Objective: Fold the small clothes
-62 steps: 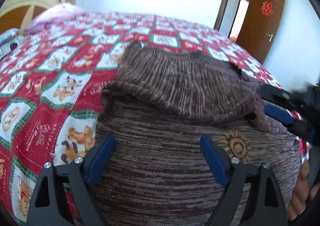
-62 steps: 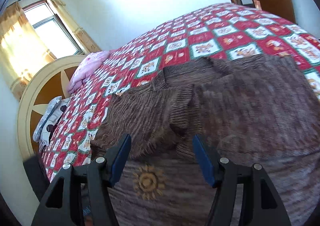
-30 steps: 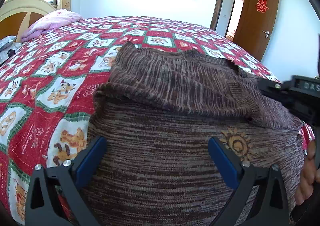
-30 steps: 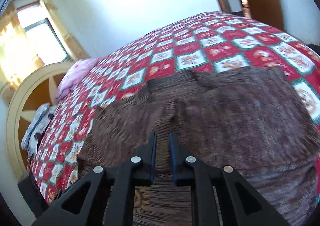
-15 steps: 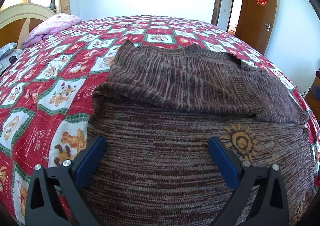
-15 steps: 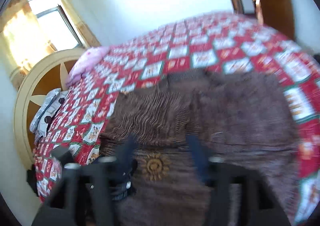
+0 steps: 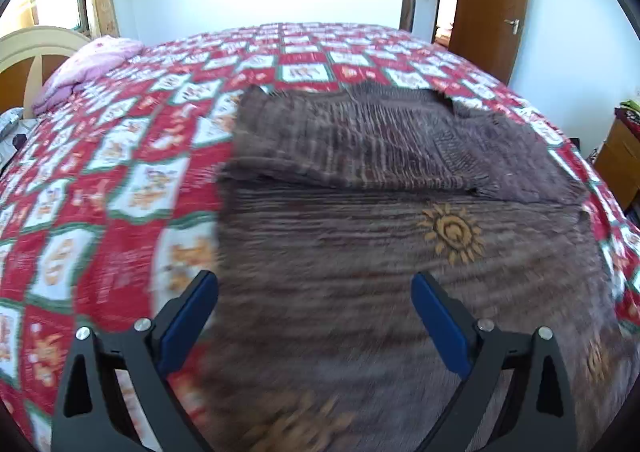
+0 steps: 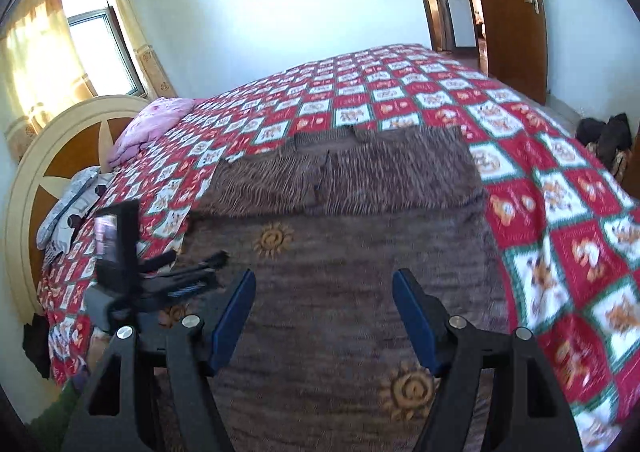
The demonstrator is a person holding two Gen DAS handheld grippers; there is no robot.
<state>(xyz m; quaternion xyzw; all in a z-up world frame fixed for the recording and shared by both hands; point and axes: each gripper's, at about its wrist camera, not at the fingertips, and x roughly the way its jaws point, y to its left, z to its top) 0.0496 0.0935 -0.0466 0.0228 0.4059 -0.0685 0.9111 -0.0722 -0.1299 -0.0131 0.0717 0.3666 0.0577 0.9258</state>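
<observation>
From your left wrist camera, your left tool stands wide apart with nothing between its blue pads; the gap between them hangs over the near part of the brown knitted sweater, and the frame does not settle whether the tips touch the knit. The sweater lies spread on the bed, on a red, white and green checked quilt, its far part folded over into a ribbed band that ends in a straight edge across the garment. A tan sun motif sits just on the near side of that fold, toward the right. A pink pillow rests at the far left by the headboard, and a brown door stands in the far right corner. From your right wrist camera, your right tool is also spread wide and holds nothing; its blue pads frame bare knit on the near half of the same sweater. One sun motif lies ahead of it just below the fold line, and another sits close beside the right finger. Your left tool shows at the left of this view, blurred, near the sweater's left edge. The pillow and the round headboard lie beyond, under the window.
</observation>
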